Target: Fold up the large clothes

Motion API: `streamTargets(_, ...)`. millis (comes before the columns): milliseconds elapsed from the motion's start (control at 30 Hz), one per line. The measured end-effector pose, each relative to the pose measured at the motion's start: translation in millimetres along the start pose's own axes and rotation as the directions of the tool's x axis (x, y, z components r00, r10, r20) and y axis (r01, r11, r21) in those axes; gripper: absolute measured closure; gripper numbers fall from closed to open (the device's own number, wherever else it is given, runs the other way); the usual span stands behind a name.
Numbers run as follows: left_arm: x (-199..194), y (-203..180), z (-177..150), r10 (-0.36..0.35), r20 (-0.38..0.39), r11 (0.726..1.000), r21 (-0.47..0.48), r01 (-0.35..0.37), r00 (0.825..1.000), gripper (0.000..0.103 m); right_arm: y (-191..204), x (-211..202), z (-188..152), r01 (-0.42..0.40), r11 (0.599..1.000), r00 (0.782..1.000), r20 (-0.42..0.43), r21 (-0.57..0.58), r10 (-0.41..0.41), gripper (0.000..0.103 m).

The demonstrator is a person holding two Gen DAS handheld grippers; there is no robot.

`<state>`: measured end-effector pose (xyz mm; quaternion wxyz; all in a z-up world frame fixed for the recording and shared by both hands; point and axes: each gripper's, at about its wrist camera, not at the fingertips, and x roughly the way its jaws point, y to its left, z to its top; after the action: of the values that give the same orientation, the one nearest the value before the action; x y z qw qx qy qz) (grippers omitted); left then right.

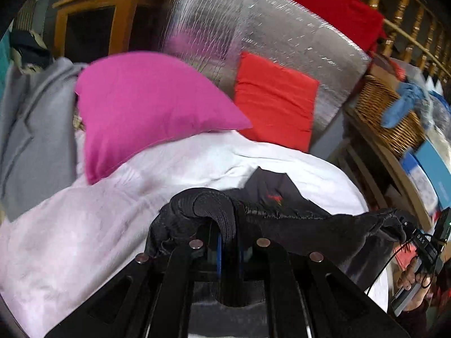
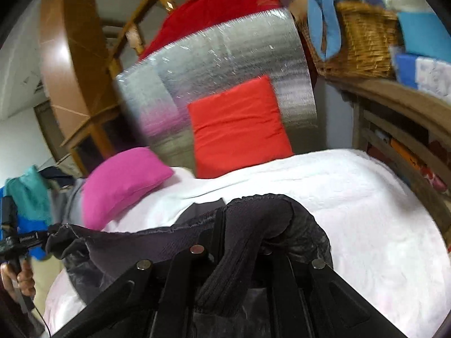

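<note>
A black jacket [image 1: 304,225] hangs stretched between my two grippers above a bed with a white cover [image 1: 84,225]. My left gripper [image 1: 225,225] is shut on its ribbed hem, which bunches over the fingers. My right gripper [image 1: 406,231] shows at the right edge of the left wrist view, shut on the other corner. In the right wrist view my right gripper [image 2: 253,242] is shut on the jacket [image 2: 157,242], whose cloth hides the fingertips. The left gripper [image 2: 42,239] holds the far corner at the left edge.
A pink pillow [image 1: 146,112] and a red cushion [image 1: 276,104] lie at the head of the bed against a silver foil panel [image 1: 253,28]. A grey coat [image 1: 36,129] lies at the left. A wicker basket [image 2: 363,36] stands on wooden shelves [image 2: 408,146] at the right.
</note>
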<state>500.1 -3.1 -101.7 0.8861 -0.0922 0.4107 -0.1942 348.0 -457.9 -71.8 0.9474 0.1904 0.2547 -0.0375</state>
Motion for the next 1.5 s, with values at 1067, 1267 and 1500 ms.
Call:
streamTargets(1067, 166, 8, 12, 0.187, -0.065, 0.982, 0.0, -0.188, 0.98, 0.08, -136, 173, -21, -0.207, 0.783, 0.952, -0.064, 0.587, 0.299, 0.019)
streamTargets(1267, 46, -39, -22, 0.313, 0.189, 0.927, 0.154, -0.343, 0.931, 0.034, -121, 67, -33, -0.26, 0.819, 0.947, -0.032, 0.512, 0.321, 0.019)
streamTargets(1500, -33, -32, -137, 0.275, 0.115, 0.953, 0.095, -0.286, 0.955, 0.018, -106, -18, -123, -0.247, 0.784, 0.928, -0.093, 0.569, 0.36, 0.017)
